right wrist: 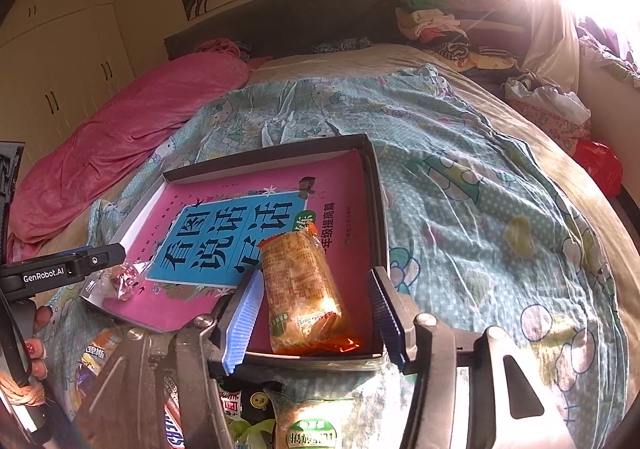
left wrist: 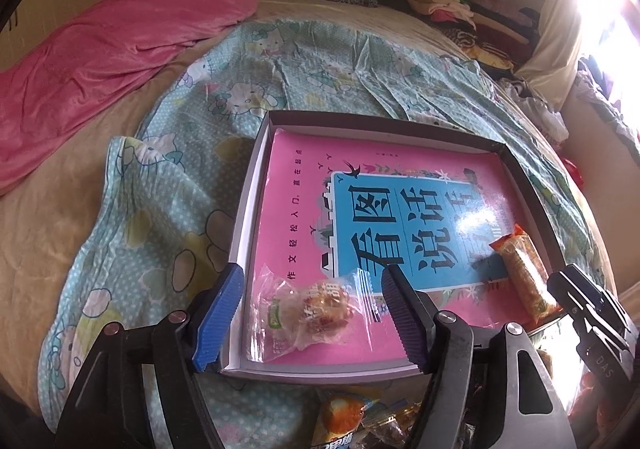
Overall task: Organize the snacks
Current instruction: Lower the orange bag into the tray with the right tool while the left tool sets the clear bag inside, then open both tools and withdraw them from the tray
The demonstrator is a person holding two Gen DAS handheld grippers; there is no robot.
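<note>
Left gripper stands released around a clear-wrapped snack at the box's seven o'clock corner. At five o'clock, the right gripper is spread, apparently clear of the orange-wrapped snack lying there.

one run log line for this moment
left tongs: open over clear snack pack | right tongs: open around orange snack pack | both packs in box

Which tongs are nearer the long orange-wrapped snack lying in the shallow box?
Right. The right tongs straddle the long orange-wrapped snack, open, pads clear of it. The left tongs sit at the shallow box's opposite near corner, open around a clear-wrapped pastry.
</note>
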